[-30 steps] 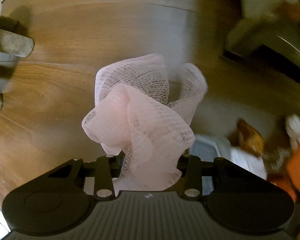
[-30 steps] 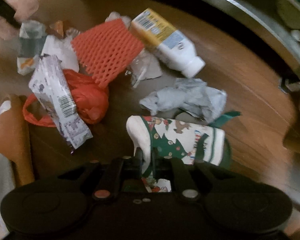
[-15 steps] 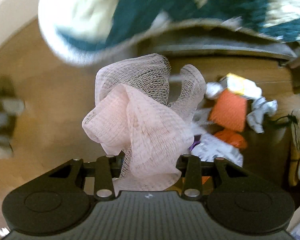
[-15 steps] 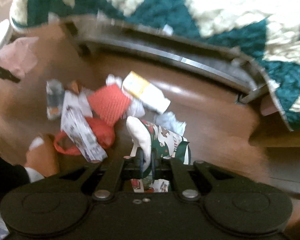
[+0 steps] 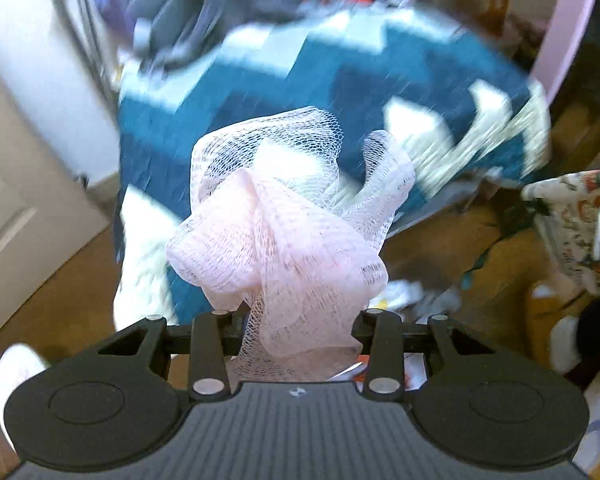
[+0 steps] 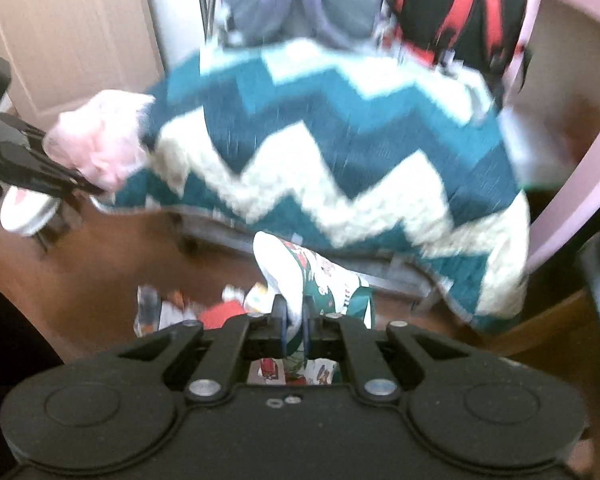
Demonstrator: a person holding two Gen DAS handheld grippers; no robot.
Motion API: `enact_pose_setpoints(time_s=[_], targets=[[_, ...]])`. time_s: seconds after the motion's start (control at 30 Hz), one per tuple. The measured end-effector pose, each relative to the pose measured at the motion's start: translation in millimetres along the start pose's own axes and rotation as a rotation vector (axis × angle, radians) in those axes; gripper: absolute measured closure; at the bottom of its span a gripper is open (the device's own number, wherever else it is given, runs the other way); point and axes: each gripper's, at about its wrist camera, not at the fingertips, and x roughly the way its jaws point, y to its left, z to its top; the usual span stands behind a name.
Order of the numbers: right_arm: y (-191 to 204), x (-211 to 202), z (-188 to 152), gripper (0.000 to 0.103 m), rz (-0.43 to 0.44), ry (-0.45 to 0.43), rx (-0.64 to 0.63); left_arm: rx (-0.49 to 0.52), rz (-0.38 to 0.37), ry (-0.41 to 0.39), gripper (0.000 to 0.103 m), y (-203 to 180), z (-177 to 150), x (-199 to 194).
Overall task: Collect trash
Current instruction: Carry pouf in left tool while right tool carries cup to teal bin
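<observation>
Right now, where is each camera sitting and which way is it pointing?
Left wrist: on the left tool, looking down along it at the pink netting it grips, the zigzag blanket beyond; a white sock shows.
Right wrist: on the right tool, facing the Christmas-print bag it pinches and the blanket.
Shared: blanket, netting, bag.

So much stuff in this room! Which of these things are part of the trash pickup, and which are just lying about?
Part of the job:
- pink mesh netting, gripped by the left hand-held gripper
- Christmas-print wrapper, pinched by the right hand-held gripper
- litter pile on the floor

Just lying about:
- teal-and-white zigzag blanket
- hanging backpacks
- door
</observation>
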Motion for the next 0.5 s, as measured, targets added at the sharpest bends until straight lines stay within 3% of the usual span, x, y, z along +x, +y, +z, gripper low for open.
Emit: enact_pose_setpoints(time_s=[0.37,0.5], targets=[[-34.5,-154.6,33.0,0.095,-0.077,-0.271,-0.043,0.022,-0.113,-0.201,0.064,-95.4,59.9,-117.7],[-52.9,-209.6,37.1,0.095,-0.103,-0.362,-0.042,0.066,-0.122,-0.289,0.064,-129.9,84.7,-161.6]])
